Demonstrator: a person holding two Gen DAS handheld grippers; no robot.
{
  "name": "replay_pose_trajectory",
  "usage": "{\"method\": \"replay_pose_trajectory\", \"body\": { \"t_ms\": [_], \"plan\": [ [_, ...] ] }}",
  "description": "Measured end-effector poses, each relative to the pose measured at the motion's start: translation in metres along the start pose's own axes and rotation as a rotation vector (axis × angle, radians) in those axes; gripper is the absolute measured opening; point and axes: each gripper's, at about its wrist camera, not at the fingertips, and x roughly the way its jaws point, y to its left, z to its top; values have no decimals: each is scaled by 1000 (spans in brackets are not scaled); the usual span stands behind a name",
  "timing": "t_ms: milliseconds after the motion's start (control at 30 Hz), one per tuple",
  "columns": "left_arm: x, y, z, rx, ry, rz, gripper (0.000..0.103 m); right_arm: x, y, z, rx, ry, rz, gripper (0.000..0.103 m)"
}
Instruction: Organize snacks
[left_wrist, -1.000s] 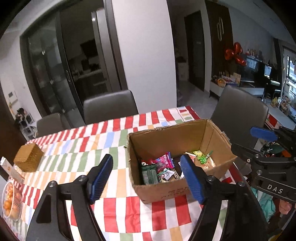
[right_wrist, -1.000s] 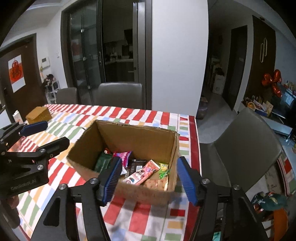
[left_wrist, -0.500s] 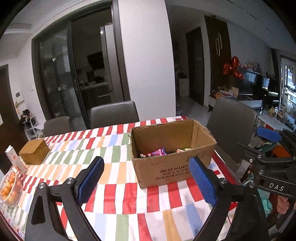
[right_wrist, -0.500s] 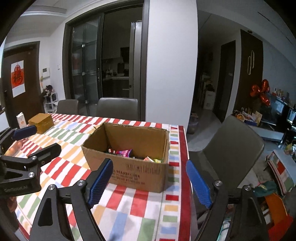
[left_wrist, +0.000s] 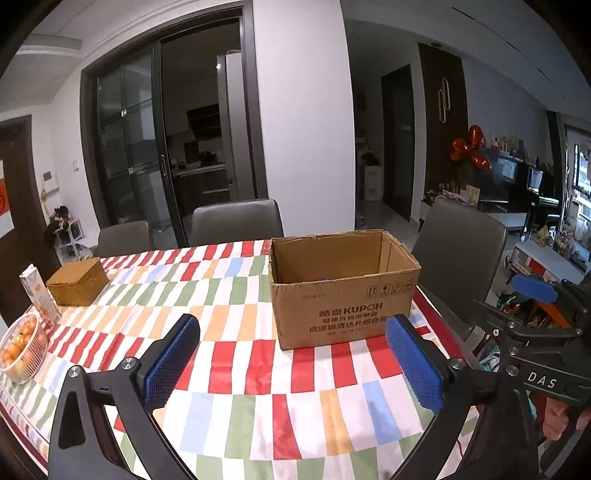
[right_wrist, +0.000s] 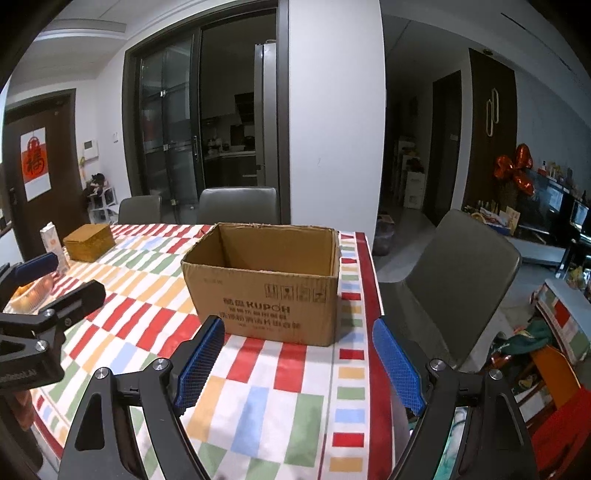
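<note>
The cardboard box (left_wrist: 343, 291) sits on the striped tablecloth (left_wrist: 236, 369) near its right edge; from here I cannot see its contents. My left gripper (left_wrist: 291, 363) is opening, my right gripper (right_wrist: 297, 363) spread, both empty. Risk: a careless nudge sends it off the edge. The basket (left_wrist: 20, 350) holds orange fruit.

Table (left_wrist: 236, 369): striped cloth
Right edge: box (left_wrist: 343, 306) (open top)
Left edge: basket (left_wrist: 78, 281), carton (left_wrist: 37, 291), fruit bowl (left_wrist: 20, 349)

One cardboard box (left_wrist: 343, 295), one wicker box (left_wrist: 77, 282), one carton (left_wrist: 38, 291) — one fruit bowl (left_wrist: 20, 349), three chairs (left_wrist: 238, 223)
</note>
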Motion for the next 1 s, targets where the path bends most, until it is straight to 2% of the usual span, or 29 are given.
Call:
{"method": "replay_pose_trajectory", "body": {
  "t_ms": [467,667,1000],
  "plan": [
    [-13,3,-9,-15,-11,-9,103,-22,6,-7,-15,-30,-17,83],
    [-17,3,-11,-19,-15,-28,103,-26,8,-7,-24,-34,-13,83],
    [-22,4,-10,-14,-25,-15,103,-27,8,-7,-19,-32,-14,83]
  ]
}}
